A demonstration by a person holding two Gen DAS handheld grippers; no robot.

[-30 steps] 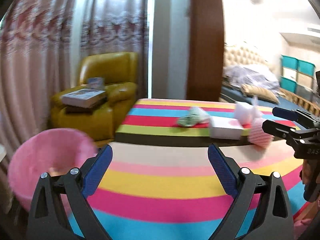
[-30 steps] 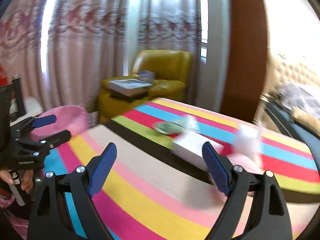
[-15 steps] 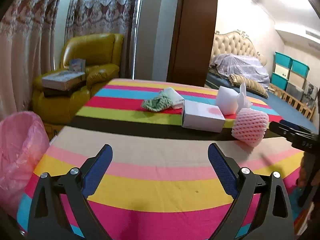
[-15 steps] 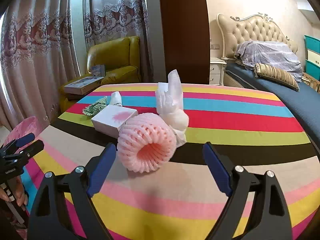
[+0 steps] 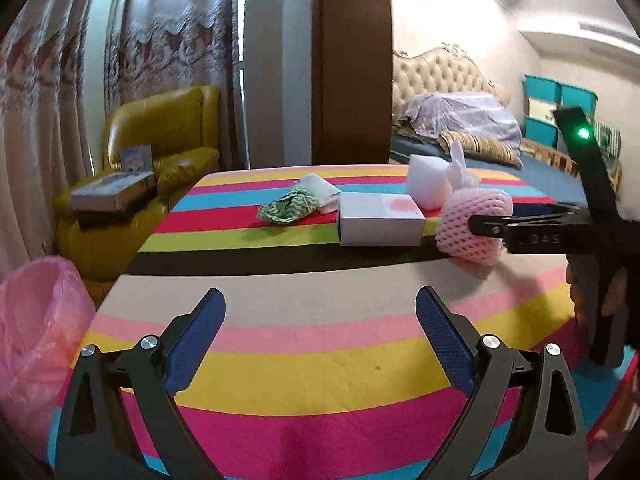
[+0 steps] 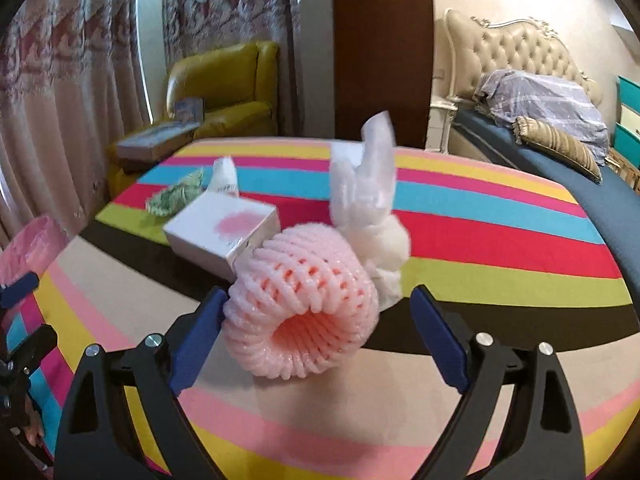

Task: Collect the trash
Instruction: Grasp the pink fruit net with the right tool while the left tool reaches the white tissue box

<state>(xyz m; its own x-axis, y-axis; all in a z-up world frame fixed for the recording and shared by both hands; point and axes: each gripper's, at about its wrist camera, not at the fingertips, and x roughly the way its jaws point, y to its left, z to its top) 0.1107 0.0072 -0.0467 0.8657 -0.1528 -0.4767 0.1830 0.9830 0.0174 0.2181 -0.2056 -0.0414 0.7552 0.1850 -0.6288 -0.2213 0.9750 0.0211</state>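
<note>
A pink foam fruit net (image 6: 300,304) lies on the striped table (image 6: 500,248), partly between the open fingers of my right gripper (image 6: 316,320); its left finger pad (image 6: 200,332) is at the net's side. Behind the net are white crumpled plastic (image 6: 372,216), a white box (image 6: 220,228) and a green-white wrapper (image 6: 172,196). In the left wrist view the net (image 5: 472,224), box (image 5: 380,220), wrapper (image 5: 288,208) and white plastic (image 5: 428,180) lie far ahead. My left gripper (image 5: 320,336) is open and empty over the table's near part. The right gripper (image 5: 520,228) reaches in from the right.
A pink bag-lined bin (image 5: 36,340) stands off the table's left edge. A yellow armchair (image 5: 160,152) with a box on its arm stands behind left. A bed (image 6: 560,152) lies at the right. Curtains hang along the left wall.
My right gripper has moved forward, so the pink net now sits partly between its fingers. The left gripper's view has swung right and closer to the trash.
</note>
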